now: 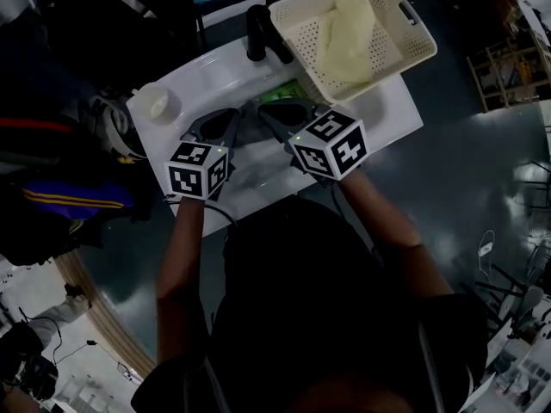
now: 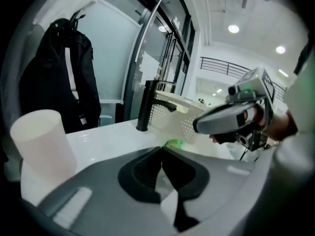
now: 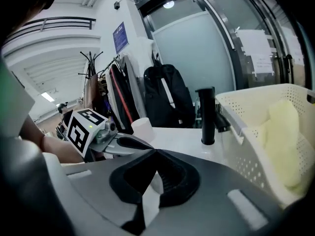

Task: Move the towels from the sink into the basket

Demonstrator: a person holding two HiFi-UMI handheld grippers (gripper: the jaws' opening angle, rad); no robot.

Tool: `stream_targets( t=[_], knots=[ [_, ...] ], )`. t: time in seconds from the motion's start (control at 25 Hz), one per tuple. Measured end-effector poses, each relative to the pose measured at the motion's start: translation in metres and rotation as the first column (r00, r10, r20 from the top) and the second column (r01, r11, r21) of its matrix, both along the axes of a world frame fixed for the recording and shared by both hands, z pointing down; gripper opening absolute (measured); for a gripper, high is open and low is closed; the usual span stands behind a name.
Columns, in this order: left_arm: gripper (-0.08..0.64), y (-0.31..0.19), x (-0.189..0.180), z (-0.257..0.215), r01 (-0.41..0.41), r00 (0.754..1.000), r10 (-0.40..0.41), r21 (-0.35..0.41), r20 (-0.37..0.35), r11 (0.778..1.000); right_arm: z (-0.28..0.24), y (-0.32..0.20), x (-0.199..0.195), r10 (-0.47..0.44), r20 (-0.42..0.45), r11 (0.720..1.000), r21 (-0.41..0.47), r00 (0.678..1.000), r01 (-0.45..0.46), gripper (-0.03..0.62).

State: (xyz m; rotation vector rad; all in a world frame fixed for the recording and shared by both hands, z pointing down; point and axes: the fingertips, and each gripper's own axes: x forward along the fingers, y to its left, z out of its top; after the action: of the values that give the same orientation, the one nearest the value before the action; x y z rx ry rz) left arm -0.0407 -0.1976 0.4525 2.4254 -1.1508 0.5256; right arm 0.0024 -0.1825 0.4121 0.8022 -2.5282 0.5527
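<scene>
- Yellow towel [image 1: 347,37] lies inside the white basket [image 1: 420,26], which rests on the sink [image 1: 379,114] beside the black faucet [image 1: 256,33].
- Green cloth [image 1: 288,90] lies in the basin, just ahead of both grippers.
- Left gripper [image 2: 161,150] and right gripper [image 3: 156,152]: jaws closed tip to tip, nothing gripped.

Two towels lay ahead of the left gripper [image 1: 235,117]: one yellow towel [image 1: 349,41], one green towel [image 1: 289,91]. There was also one basket [image 1: 299,34], one black tap [image 1: 257,33] and one white cup [image 1: 157,103].
</scene>
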Motion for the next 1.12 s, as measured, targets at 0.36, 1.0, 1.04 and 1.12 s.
stream_targets(
  t=[0.36, 1.0, 1.04, 1.12],
  knots=[
    [0.009, 0.018, -0.001, 0.048, 0.017, 0.998, -0.013, -0.077, 0.057, 0.997, 0.057, 0.008, 0.009, 0.022, -0.059, 0.996, -0.083, 0.998, -0.027, 0.0],
    [0.037, 0.016, 0.012, 0.102, 0.005, 0.99, 0.025, -0.208, 0.137, 0.978, 0.105, 0.009, 0.023, -0.017, -0.13, 0.984, -0.176, 0.991, -0.007, 0.0],
    [0.048, 0.015, 0.012, 0.105, 0.002, 0.989, 0.03, -0.218, 0.142, 0.976, 0.107, 0.009, 0.022, -0.02, -0.132, 0.983, -0.182, 0.991, -0.004, 0.0],
    [0.068, 0.013, 0.013, 0.111, 0.0, 0.988, 0.037, -0.237, 0.15, 0.972, 0.11, 0.009, 0.021, -0.026, -0.132, 0.981, -0.192, 0.991, 0.0, -0.001]
  ],
)
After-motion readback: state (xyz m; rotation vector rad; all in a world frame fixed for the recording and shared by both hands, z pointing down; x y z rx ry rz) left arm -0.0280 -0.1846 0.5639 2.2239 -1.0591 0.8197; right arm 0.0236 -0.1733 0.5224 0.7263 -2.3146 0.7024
